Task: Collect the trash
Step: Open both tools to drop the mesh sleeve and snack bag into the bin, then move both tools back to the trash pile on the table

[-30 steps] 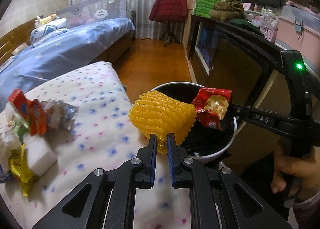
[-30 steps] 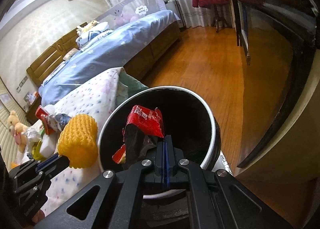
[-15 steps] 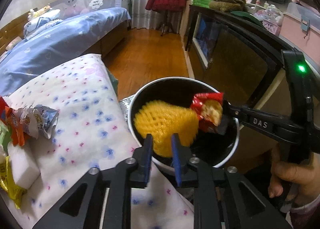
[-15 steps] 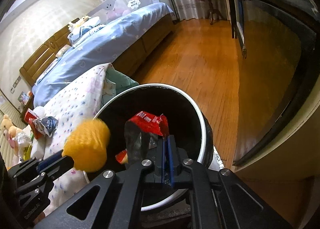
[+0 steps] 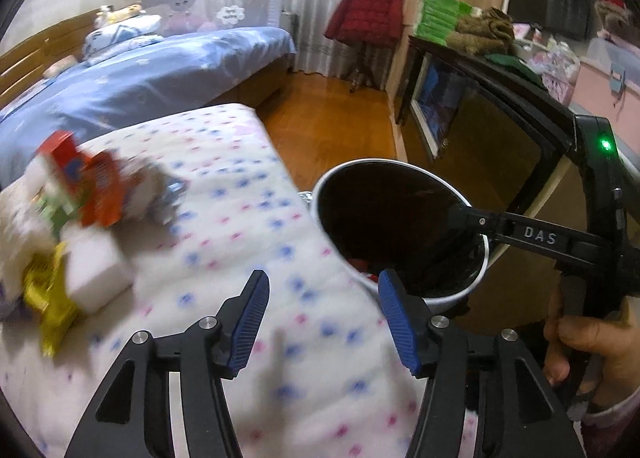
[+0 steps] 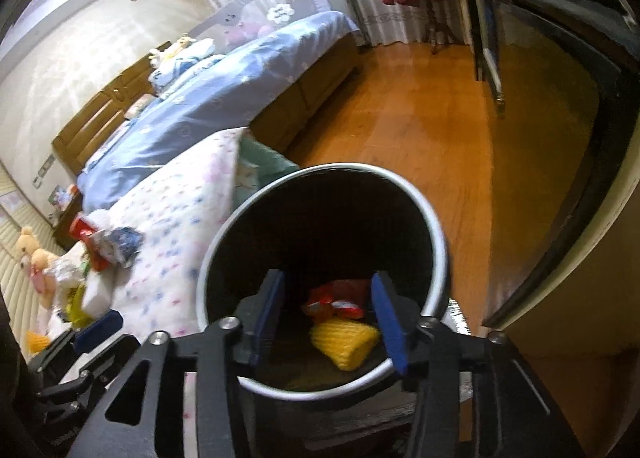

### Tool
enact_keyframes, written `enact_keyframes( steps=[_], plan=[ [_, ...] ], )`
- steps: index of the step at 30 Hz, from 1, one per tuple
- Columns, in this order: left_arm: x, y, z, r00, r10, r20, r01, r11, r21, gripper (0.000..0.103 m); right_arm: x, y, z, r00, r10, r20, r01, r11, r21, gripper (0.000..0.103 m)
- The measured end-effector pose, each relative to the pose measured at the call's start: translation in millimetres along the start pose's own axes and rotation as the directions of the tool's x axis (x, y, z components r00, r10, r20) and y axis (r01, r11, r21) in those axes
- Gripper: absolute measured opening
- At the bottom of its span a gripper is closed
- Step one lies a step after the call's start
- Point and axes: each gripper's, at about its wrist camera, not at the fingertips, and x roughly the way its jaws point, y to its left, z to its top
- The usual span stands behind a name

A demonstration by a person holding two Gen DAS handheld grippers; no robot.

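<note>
Opening over the bin (image 6: 434,225), the right gripper (image 6: 328,310) has nothing between its blue pads; the red wrapper (image 6: 340,300) and the yellow foam net (image 6: 344,338) lie loose at the bottom of the bin, touching each other. The left gripper (image 5: 320,310) is opening too, its jaws apart over the dotted quilt (image 5: 248,185) with nothing between them, just beside the bin's white rim (image 5: 400,163).

More trash waits on the quilt to the left: a red carton (image 5: 64,161) and an orange packet (image 5: 102,193) piled together, a crumpled silvery wrapper (image 5: 156,193) against them, a white block (image 5: 96,274) in front, and a gold wrapper (image 5: 48,306) touching the block. This pile is blurred.

The bin stands on the wooden floor (image 6: 440,129) between the quilt's edge and a dark cabinet (image 6: 592,129). Beyond lie a blue bed (image 5: 152,73) and a red jacket (image 5: 368,13) on a stand. A hand (image 5: 592,350) grips the right gripper's handle.
</note>
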Motion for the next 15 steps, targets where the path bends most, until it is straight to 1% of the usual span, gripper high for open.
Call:
enact_keyframes(
  steps=[4,6,11,15],
  plan=[
    [-27.8,16.4,-21.4,0.999,0.024,0.029,-0.022,0.998,-0.064,0.057,-4.7,24.8,-8.6,0.998,0.057,0.007,-0.057,0.998,-0.029,0.066],
    [-42.6,24.7,-32.3,0.998,0.050,0.045,-0.045,0.995,-0.094,0.057,-8.2,38.9,-13.5,0.996,0.088,0.013,-0.088,0.995,-0.047,0.069],
    [-75.3,39.6,-55.1,0.992,0.102,0.073,-0.089,0.984,-0.157,0.057,-14.5,73.9,-23.6,0.987,0.159,0.025,-0.156,0.982,-0.102,0.073],
    [-101.9,47.8,-79.6,0.984,0.162,0.078,-0.144,0.968,-0.204,0.057,-11.7,103.5,-33.8,0.979,0.204,0.007,-0.200,0.966,-0.166,0.074]
  ],
)
